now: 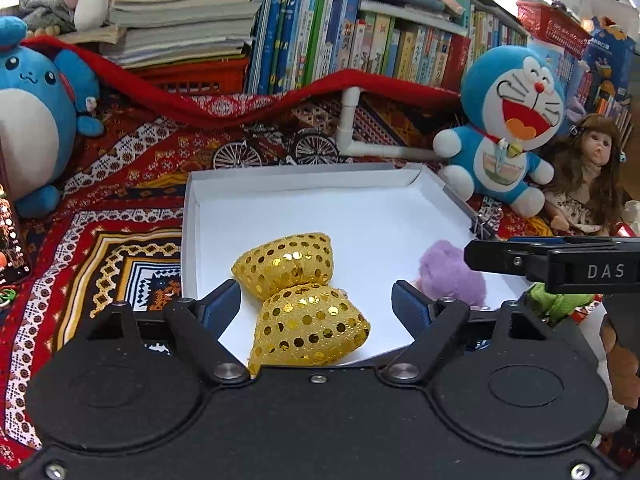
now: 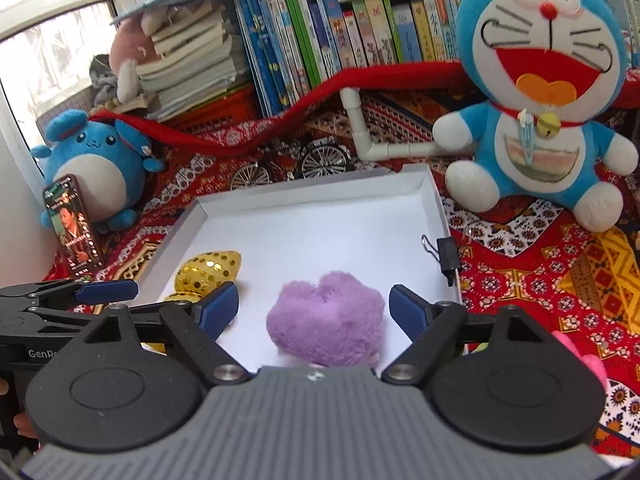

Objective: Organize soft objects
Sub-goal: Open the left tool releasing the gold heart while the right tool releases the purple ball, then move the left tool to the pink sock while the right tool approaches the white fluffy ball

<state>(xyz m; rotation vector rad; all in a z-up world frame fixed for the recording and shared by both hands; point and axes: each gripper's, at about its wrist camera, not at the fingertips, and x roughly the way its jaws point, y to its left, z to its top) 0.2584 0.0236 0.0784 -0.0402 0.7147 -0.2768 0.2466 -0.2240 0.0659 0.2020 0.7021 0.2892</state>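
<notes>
Both sets of tongs gape wide over the white tray (image 1: 192, 216). The gold sequinned pouches (image 1: 308, 320) lie inside it beneath the left tongs (image 1: 316, 304), and the purple fluffy heart (image 2: 326, 320) lies inside it beneath the right tongs (image 2: 314, 304), neither gripped.

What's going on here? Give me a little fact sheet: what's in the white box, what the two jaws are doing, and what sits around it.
Container: white tray
Inside: gold sequined cushion, purple fluffy heart
Left gripper: jaws open, astride the gold cushion, not pressing
Right gripper: jaws open, either side of the heart
Clipped to tray rim: black binder clip
Nearby: blue cat plush, patterned cloth
</notes>
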